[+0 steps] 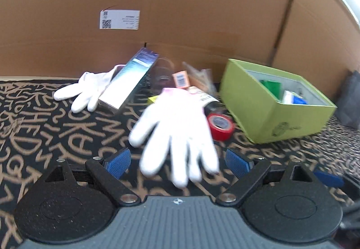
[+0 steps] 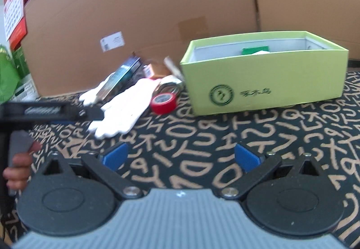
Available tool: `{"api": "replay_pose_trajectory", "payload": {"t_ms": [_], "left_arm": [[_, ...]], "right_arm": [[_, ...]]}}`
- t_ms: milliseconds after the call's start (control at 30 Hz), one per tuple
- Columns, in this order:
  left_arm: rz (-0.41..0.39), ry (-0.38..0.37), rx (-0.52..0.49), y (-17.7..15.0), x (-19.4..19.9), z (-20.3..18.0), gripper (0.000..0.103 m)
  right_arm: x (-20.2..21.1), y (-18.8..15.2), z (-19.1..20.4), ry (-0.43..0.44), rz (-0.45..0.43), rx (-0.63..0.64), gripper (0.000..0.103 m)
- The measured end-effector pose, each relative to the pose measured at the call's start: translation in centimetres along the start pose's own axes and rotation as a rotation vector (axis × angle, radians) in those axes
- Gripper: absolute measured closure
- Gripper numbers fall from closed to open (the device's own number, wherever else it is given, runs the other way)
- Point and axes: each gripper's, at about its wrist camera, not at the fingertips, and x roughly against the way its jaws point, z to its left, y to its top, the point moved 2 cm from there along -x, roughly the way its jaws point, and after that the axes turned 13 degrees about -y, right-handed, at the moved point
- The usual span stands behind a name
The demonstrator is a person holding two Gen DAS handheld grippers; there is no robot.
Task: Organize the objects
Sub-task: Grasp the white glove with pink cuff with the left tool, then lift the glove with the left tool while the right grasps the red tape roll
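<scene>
- Left tool (image 1: 177, 160) jaws spread wide, nothing pinched; fingertips of near white glove (image 1: 177, 134) lie between the blue pads (image 1: 118, 160), not pressed.
- Right tool (image 2: 181, 155) jaws spread wide too, only patterned cloth between them.
- Cardboard wall (image 1: 180, 1) stands behind everything, white label (image 1: 119, 19) stuck on it.
- Worktop (image 2: 225, 136) covered in black cloth with tan letters.
- Green box (image 2: 265, 82) open, on the worktop right of the pile; green and blue items inside.
- Near white glove flat, fingers toward the left camera, cuff among the pile.
- Silvery long box (image 1: 130, 82) tilted, resting on second white glove (image 1: 86, 89) at left.
- Red tape roll (image 1: 220, 125) just beside the green box, touching near glove's edge.
- Small orange box (image 1: 180, 79) and clear packets behind, blurred.
- Person's hand (image 2: 19, 172) grips left tool's handle, far left in right view.
</scene>
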Motion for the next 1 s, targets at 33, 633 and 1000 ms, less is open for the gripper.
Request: {"api": "replay_pose_trajectory", "payload": {"t_ms": [33,633,1000], "left_arm": [[0.008,0.006,-0.002,0.3,-0.8,0.4,0.009],[0.132,0.03,0.014,-1.7,2.3,4.1,0.09],[0.115,-0.011,0.037,-2.4,3.5,5.4,0.084]], "right_arm": [[0.2,-0.1,0.0,0.0,-0.004,0.003,0.0],[-4.7,2.8,5.0,0.004,0.002,0.06,0.019],[-13.1,5.1,7.9,-0.211,0.09,0.033,0.034]]}}
